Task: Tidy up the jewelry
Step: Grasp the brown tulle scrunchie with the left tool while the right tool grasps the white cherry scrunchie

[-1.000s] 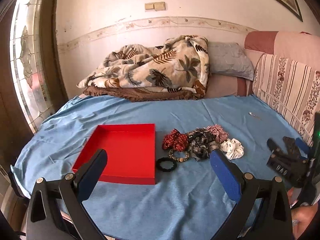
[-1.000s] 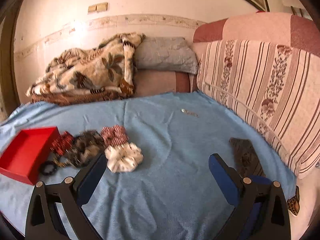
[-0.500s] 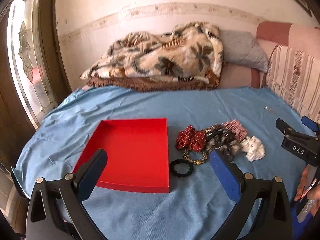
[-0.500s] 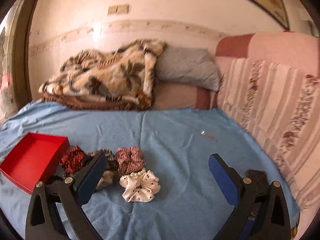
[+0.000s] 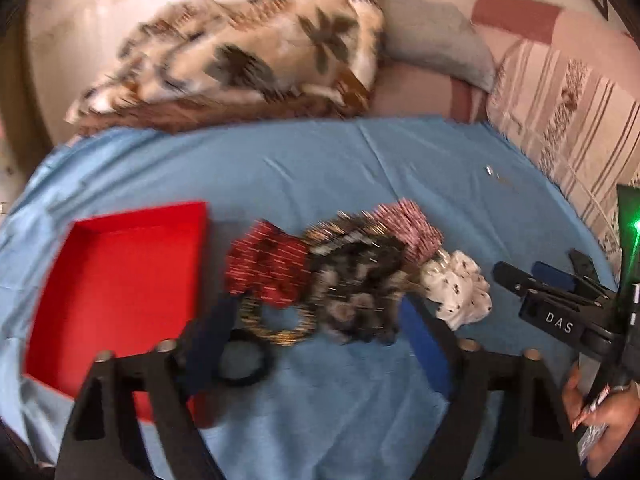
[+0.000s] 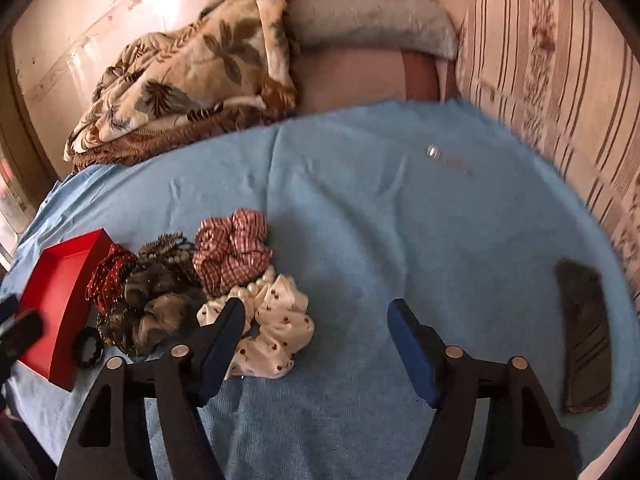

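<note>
Left of the left claw (image 5: 316, 328), a shallow square red cardboard tray (image 5: 120, 280) lies on the blue bedsheet (image 5: 320, 168), and nothing shows inside it; its near corner runs behind the claw's left finger. Between that claw's blue-padded fingers lie a gold-and-dark beaded bracelet (image 5: 276, 320) and a black elastic hair tie (image 5: 244, 364), with a red dotted scrunchie (image 5: 268, 268) and a dark mottled scrunchie (image 5: 356, 284) just ahead. Its jaws are closing from wide, and the pads press on nothing.

Farther ahead and to the right sits a red-and-white checked scrunchie (image 5: 408, 228), and a white scrunchie with small dark prints (image 5: 460, 288) lies right of it, touching the pile.

From the right wrist view, the right claw (image 6: 316, 320) is also closing with only bare sheet between its fingers; its left fingertip overlaps the white scrunchie, though contact cannot be told. A dark flat patterned pouch (image 6: 584, 340) lies well to its right, near the sheet's edge by the striped floral cushion (image 6: 560, 80). Ahead of this claw the sheet is open up to a small clear object (image 6: 434, 151) and the folded leaf-print blanket (image 6: 192, 72).
</note>
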Available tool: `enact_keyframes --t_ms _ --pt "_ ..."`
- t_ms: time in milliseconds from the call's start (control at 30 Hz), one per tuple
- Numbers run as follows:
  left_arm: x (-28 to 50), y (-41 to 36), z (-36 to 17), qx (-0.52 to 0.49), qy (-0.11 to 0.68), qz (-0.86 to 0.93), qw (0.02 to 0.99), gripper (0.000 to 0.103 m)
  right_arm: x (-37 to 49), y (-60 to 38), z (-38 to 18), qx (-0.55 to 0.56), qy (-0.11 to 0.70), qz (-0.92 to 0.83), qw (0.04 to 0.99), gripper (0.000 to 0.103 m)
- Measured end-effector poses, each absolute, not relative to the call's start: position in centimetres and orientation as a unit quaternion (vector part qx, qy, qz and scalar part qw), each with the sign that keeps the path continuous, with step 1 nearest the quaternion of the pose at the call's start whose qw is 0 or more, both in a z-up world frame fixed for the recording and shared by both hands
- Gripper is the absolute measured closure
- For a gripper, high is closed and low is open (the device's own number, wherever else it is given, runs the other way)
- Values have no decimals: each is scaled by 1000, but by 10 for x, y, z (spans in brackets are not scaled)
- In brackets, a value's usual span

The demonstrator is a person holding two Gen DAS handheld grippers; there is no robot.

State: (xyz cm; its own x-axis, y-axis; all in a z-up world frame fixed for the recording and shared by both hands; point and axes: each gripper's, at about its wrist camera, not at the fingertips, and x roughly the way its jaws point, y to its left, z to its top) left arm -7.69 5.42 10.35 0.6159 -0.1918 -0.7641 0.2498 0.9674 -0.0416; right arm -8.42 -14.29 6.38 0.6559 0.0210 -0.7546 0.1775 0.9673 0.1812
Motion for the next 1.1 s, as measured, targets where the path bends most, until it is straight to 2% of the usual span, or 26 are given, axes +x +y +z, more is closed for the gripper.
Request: enact_keyframes --t_ms 100,400,433,467,533,567,600,633,733,767,1100 --pt "-63 38 85 35 444 -134 885 25 -76 -144 52 139 434 -31 889 34" --pt "-35 11 47 45 479 -155 863 25 -58 -148 26 191 478 -13 857 35" --pt "-33 10 44 43 482 -156 861 34 -57 -147 26 188 476 -13 859 37" --pt "-33 11 43 44 484 -156 860 50 -57 -146 26 185 474 -10 861 40" --pt "-34 10 42 47 489 -153 857 73 -55 -145 24 190 478 2 858 59" --pt "-35 10 44 43 487 -155 858 78 -54 -144 22 190 480 7 856 77" --pt "-38 12 48 35 484 -160 860 81 -54 -144 21 194 482 11 855 86" --pt "-41 13 52 30 483 -165 859 84 -54 -144 22 196 480 13 855 89" --pt "-58 22 71 4 476 -187 860 86 -62 -141 30 179 466 7 867 94" --pt "-64 25 77 1 470 -191 862 93 -66 -140 34 172 457 4 873 95" --pt "-107 96 136 -37 410 -190 891 94 -118 -125 81 147 366 -16 919 95"
